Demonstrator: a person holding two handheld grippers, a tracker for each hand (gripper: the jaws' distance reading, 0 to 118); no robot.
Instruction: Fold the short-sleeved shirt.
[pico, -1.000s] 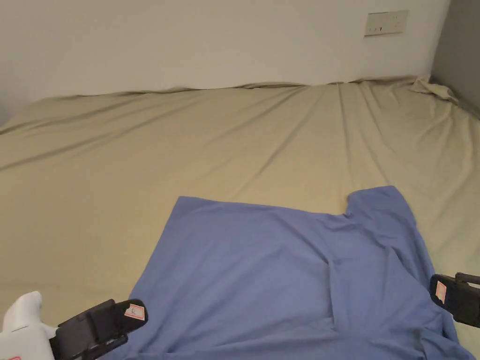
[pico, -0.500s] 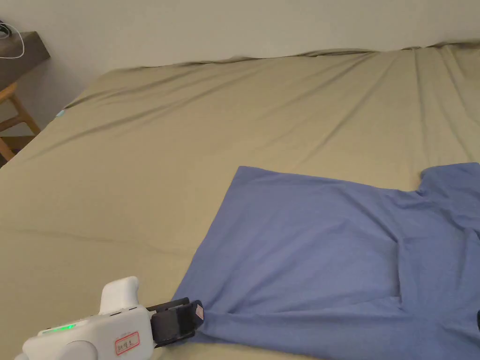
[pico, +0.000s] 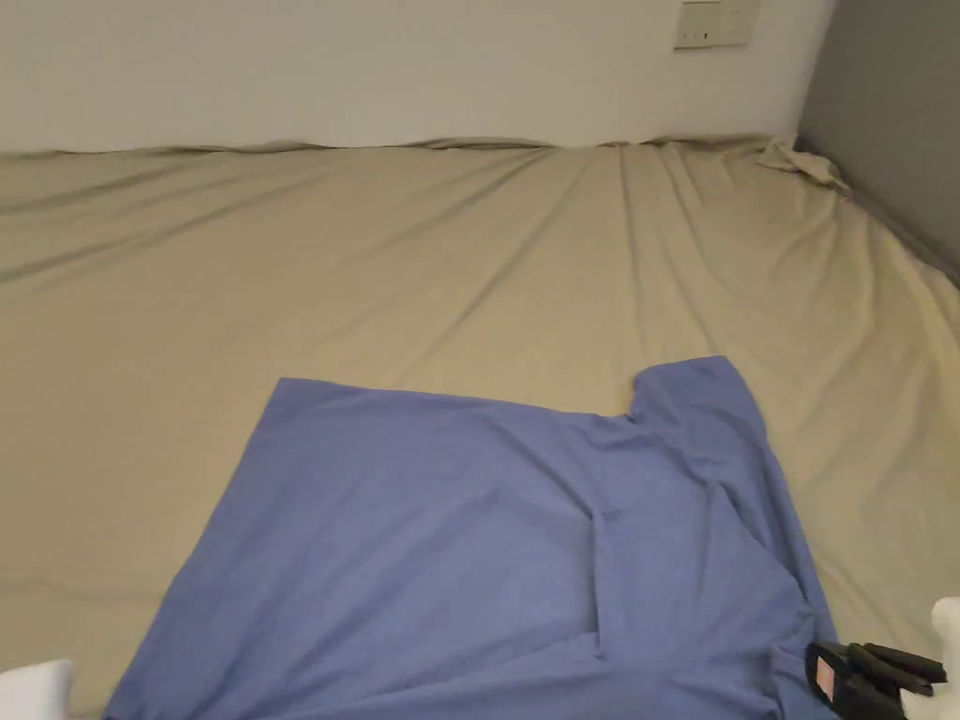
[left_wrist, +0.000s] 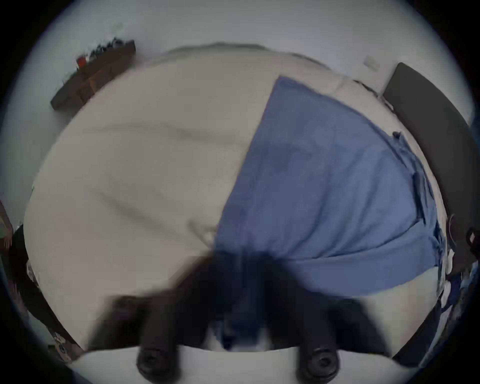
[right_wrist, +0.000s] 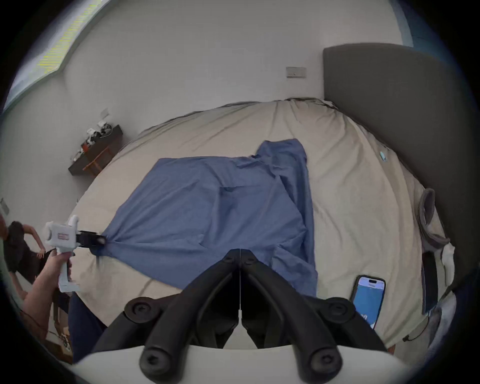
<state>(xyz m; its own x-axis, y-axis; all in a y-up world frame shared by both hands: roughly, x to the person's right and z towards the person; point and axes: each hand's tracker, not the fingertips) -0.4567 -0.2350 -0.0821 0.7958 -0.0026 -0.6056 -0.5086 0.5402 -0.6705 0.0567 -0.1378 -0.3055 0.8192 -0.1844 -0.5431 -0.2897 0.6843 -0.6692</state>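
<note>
Blue shirt (right_wrist: 220, 213) corner pinched in left claw (right_wrist: 100, 241).

Left gripper (left_wrist: 240, 280) badly smeared by blur in its own view, jaw state unreadable there. Shirt (pico: 487, 553) cut off along the head view's bottom edge, near hem gone.

A bedroom in a home. A wide bed (pico: 469, 262) with a wrinkled beige sheet meets a plain white wall (pico: 375, 66) and a grey padded headboard (right_wrist: 389, 117). A small wooden side table (right_wrist: 96, 153) stands beside it.
</note>
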